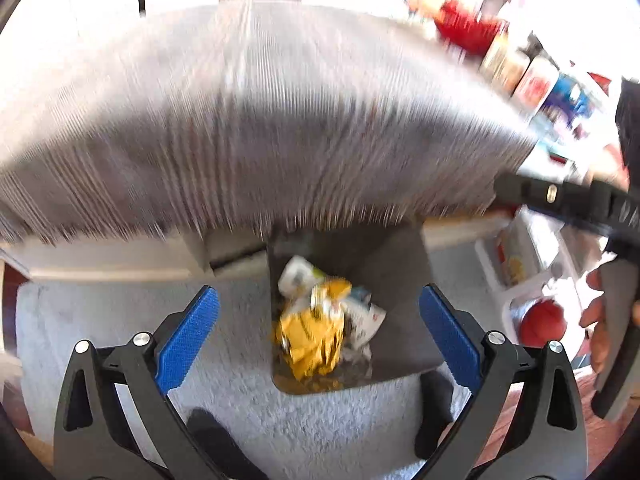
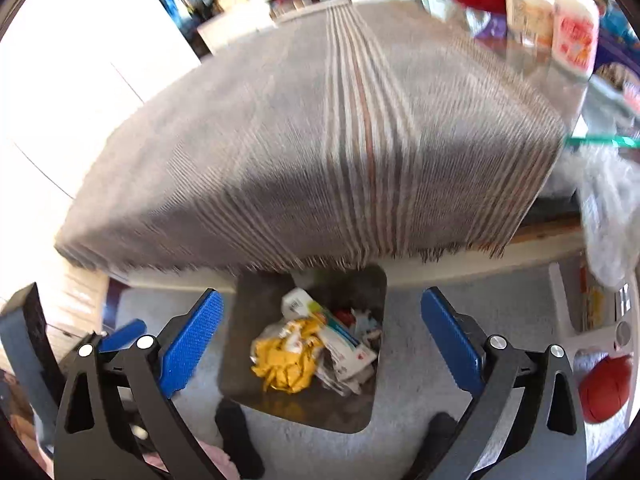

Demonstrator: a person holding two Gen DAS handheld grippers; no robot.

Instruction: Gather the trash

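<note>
A: Largest first: why does the striped cloth [image 2: 320, 140] hang over the surface [image 2: 520, 236] edge at 12 o'clock?

B: It drapes as a cover; its fringe ends just above the bin [image 2: 372, 400], which stands on the carpet [image 2: 408, 452] below, likely so trash can be dropped straight in.

A: Where is the trash?

B: Inside the bin: a crumpled yellow wrapper [image 2: 284, 364] with white packets [image 2: 344, 352] at its 2 o'clock.

A: And each claw?

B: The left claw [image 1: 320, 340] and right claw [image 2: 320, 340] are both released, blue pads spread wide, nothing between them, apparently poised above the bin after a drop.
</note>
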